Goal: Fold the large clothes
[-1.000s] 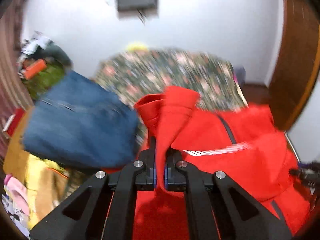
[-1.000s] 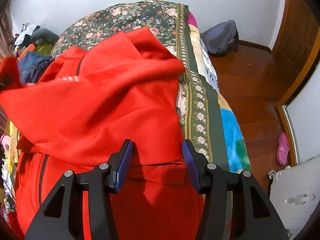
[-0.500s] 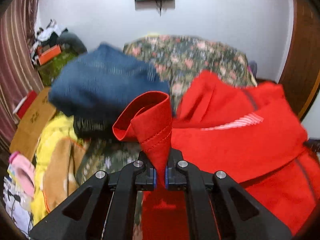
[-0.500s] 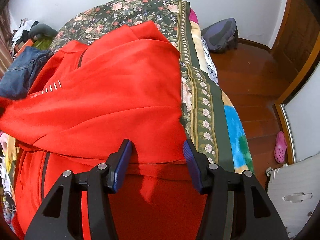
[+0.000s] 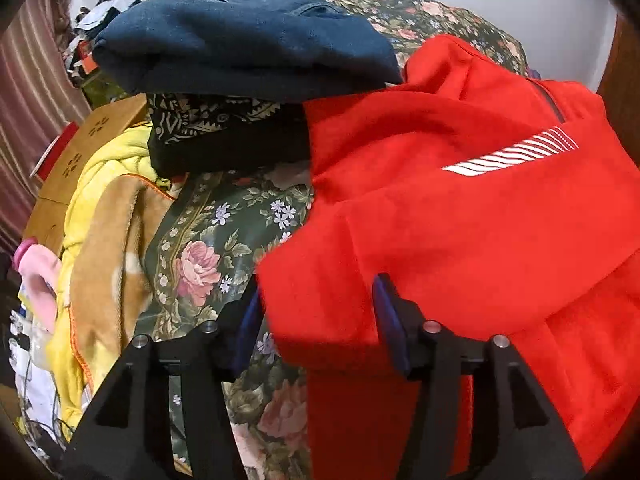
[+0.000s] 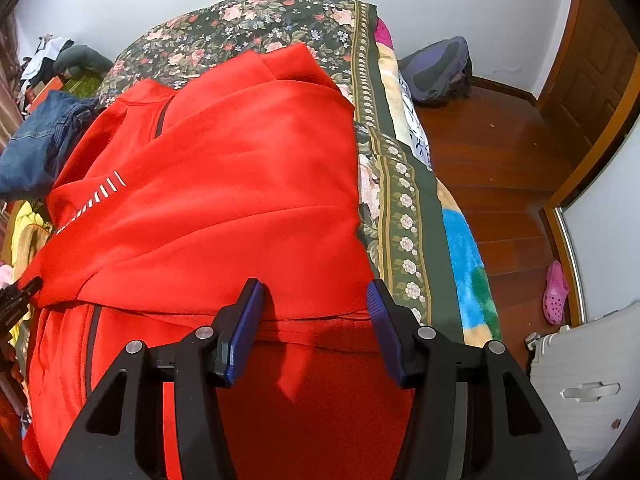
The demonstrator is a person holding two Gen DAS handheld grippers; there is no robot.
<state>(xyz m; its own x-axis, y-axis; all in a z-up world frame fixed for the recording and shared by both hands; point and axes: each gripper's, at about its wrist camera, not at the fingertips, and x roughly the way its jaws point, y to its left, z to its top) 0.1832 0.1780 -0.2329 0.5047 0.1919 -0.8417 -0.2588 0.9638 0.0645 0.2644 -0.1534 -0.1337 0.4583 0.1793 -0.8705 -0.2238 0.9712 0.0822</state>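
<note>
A large red jacket (image 6: 224, 200) with white chest stripes and a dark zip lies on the floral bed cover, its upper part folded down over its lower part; it also shows in the left wrist view (image 5: 460, 232). My left gripper (image 5: 316, 308) is open, its blue pads either side of the jacket's left folded corner, which lies loose between them. My right gripper (image 6: 314, 300) is open just above the fold edge near the jacket's right side, gripping nothing. The left gripper's tip shows at the left edge of the right wrist view (image 6: 18, 296).
Folded blue jeans (image 5: 240, 36) rest on a dark patterned cloth (image 5: 208, 132) left of the jacket. A yellow and tan blanket (image 5: 100, 216) and cardboard box (image 5: 68, 160) lie further left. The bed's right edge (image 6: 404, 216) drops to a wooden floor with a backpack (image 6: 436, 68) and white suitcase (image 6: 580, 392).
My left gripper carried the pinched red sleeve leftward and down, then opened and let it go on the bed. The right gripper stayed open and nearly still.
</note>
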